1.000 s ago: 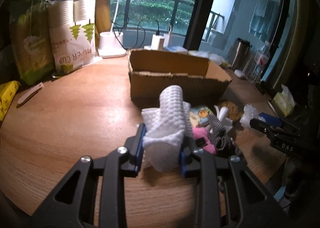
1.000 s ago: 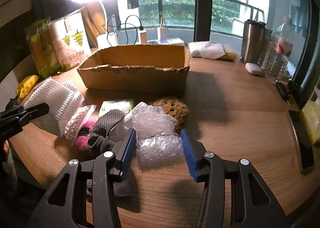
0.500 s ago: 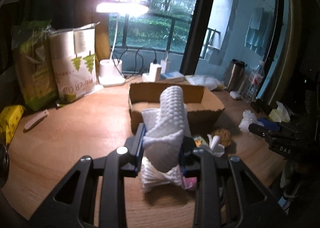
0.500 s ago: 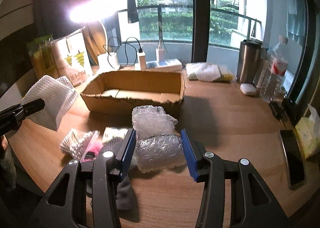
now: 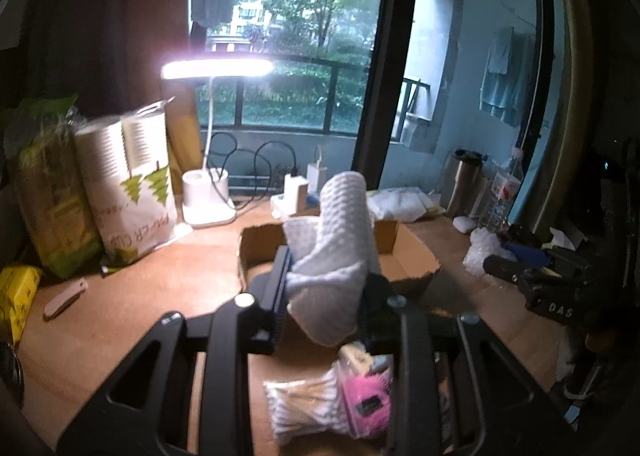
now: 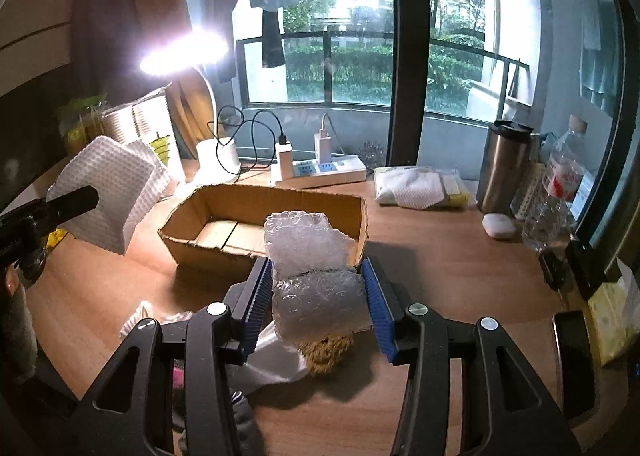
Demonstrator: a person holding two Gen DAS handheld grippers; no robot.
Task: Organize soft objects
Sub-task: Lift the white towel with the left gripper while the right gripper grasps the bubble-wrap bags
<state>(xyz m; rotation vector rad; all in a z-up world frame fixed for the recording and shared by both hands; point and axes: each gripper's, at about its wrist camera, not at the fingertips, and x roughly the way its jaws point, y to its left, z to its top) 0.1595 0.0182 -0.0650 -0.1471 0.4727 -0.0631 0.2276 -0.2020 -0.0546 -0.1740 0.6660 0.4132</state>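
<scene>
Presently, a folded white cloth (image 5: 336,252) with a waffle texture is clamped between the fingers of the left gripper (image 5: 326,292), held clear of the table (image 5: 132,304); its upper fold rises above the fingertips and its lower edge hangs just under them. From the right wrist view the same cloth (image 6: 112,191) is seen in the air to the left of the cardboard box (image 6: 224,252).

A wad of bubble wrap (image 6: 314,276) is clamped between the blue-padded fingers of the right gripper (image 6: 318,296), also off the table, with its upper part standing above the fingertips. It is held in front of the box's near right corner.

The open box (image 5: 412,260) lies ahead of both grippers; what can be seen of its floor is bare cardboard.

Below the left gripper, on the table, lie a packet of cotton swabs (image 5: 304,408) and, touching it, a pink item (image 5: 366,396). Below the right gripper a tan sponge (image 6: 326,348) and a clear plastic bag (image 6: 272,360) lie side by side.

Beyond the box stand a lit desk lamp (image 5: 216,69), a power strip (image 6: 320,169) and a steel tumbler (image 6: 506,165). A paper-cup bag (image 5: 128,179) stands at far left.
</scene>
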